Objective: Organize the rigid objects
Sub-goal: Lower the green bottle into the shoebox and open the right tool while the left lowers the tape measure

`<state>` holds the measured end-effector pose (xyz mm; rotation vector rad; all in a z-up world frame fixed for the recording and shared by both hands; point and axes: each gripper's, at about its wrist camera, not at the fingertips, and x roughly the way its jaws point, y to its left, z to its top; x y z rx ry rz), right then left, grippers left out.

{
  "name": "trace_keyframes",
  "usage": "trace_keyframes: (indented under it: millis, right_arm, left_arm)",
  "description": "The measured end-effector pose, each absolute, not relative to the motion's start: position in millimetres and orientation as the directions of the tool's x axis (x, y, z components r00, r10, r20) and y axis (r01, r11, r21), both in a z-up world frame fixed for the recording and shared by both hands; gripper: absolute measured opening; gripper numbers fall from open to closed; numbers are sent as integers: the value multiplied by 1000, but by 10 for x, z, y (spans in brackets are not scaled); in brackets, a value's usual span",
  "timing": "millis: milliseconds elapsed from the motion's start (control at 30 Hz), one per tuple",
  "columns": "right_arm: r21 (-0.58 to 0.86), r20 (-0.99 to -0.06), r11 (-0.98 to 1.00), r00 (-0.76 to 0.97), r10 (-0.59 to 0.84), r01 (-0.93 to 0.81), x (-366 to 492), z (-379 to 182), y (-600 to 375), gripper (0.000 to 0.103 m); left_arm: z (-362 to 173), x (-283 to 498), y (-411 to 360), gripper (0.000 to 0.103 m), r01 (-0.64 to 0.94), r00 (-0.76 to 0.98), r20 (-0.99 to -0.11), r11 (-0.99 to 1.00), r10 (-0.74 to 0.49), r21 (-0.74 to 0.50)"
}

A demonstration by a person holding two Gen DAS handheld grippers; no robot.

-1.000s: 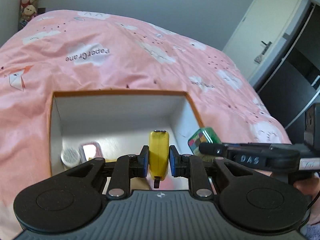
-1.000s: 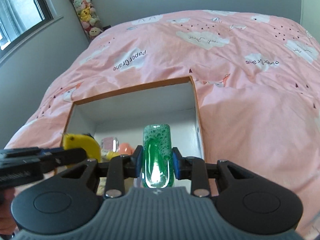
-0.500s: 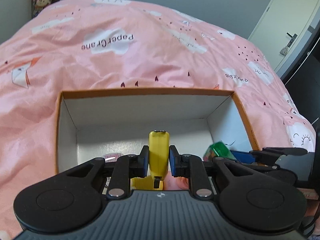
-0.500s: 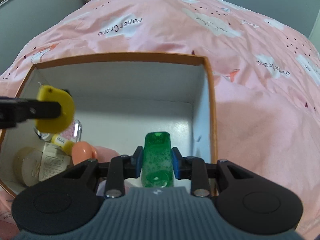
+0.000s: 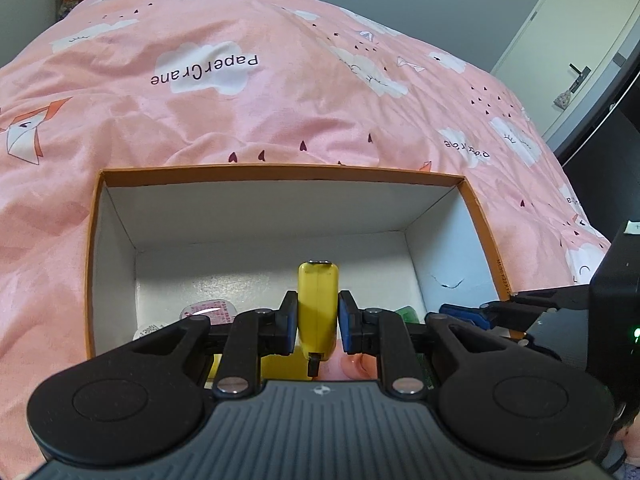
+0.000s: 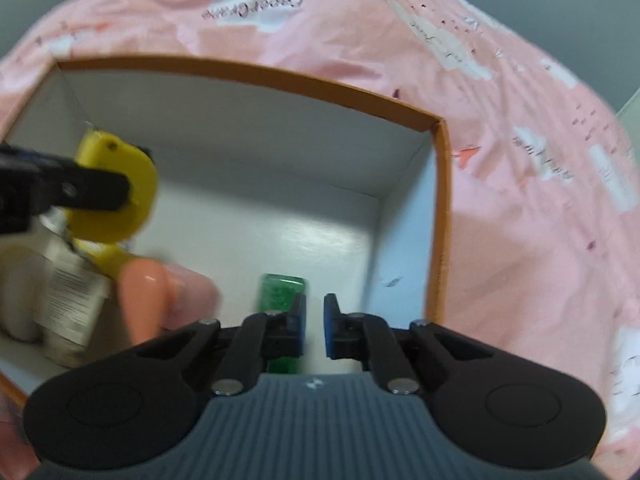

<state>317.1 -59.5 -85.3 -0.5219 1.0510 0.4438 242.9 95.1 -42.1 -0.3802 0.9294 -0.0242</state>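
Green object [image 6: 282, 292]: lying on the white floor of the box [image 6: 438, 216], near its right wall, just left of and partly under the right gripper [image 6: 315, 330]. No longer between the fingers. A second ago and half a second ago it stood clamped between the blue pads, so the release is fresh. The right fingers stand a narrow gap apart with nothing between them, and the jaws are closing on empty air. Judgement: this piece counts as delivered and the right hand is free to withdraw.

Yellow object [image 5: 318, 312]: gripped firmly in the left gripper [image 5: 318, 322], pads pressed on both flat sides, held above the box interior, not yet set down. Same grip as in both earlier frames. From the right wrist view it hangs over the left part of the box, above the items already there.

Other contents: a peach-coloured piece [image 6: 142, 300], a labelled white bottle [image 6: 74, 308], and a pinkish packet [image 5: 208, 312], all crowded at the left and near end.

Against the earlier frames: both cameras now sit closer over the box, looking steeper into it; the right view is blurred.

Box rests on the pink bedcover [image 5: 240, 112]. Likely next: the yellow piece goes in.
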Motion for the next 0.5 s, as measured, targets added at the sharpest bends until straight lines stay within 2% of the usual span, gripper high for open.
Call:
trace_keyframes:
  millis: [167, 300, 500]
  right_arm:
    - [-64, -897, 799, 385, 216, -598, 3174, -759, -704, 6]
    - [105, -908, 778, 260, 329, -620, 3206, -780, -687, 2]
    - [130, -932, 791, 199, 304, -597, 3254, -966, -661, 0]
  left_arm:
    - [-432, 2458, 951, 23, -148, 603, -777, 931, -184, -335]
    - [-418, 2469, 939, 23, -146, 604, -774, 929, -188, -340]
    - [-368, 2483, 903, 23, -125, 616, -762, 929, -202, -347]
